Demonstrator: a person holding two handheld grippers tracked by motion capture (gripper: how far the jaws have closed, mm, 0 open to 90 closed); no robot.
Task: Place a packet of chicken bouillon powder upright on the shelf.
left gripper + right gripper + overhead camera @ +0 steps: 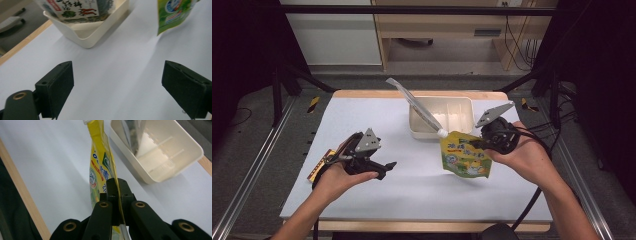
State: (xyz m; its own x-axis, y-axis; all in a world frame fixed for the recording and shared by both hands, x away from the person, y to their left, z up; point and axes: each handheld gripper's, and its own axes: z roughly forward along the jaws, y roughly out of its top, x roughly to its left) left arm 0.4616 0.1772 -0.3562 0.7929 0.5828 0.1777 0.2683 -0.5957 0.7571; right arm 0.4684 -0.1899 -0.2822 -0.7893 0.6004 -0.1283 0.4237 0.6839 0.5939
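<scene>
A yellow-green spouted pouch (464,154) with a white cap hangs above the white table, my right gripper (477,144) shut on its right edge. The right gripper view shows the pouch (100,170) edge-on, pinched between the closed jaws of my right gripper (117,195). A cream bin (464,107) stands behind it with a second, silver-backed pouch (414,103) leaning over its left rim. My left gripper (384,165) hovers at the left of the table, open and holding nothing. In the left gripper view its wide-apart fingers (58,85) face the bin (90,35) and the hanging pouch (172,15).
A small yellow-and-red packet (321,165) lies at the table's left edge under the left hand. The table (412,195) has a wooden rim. Black frame posts stand at both sides, and cables trail from the right gripper.
</scene>
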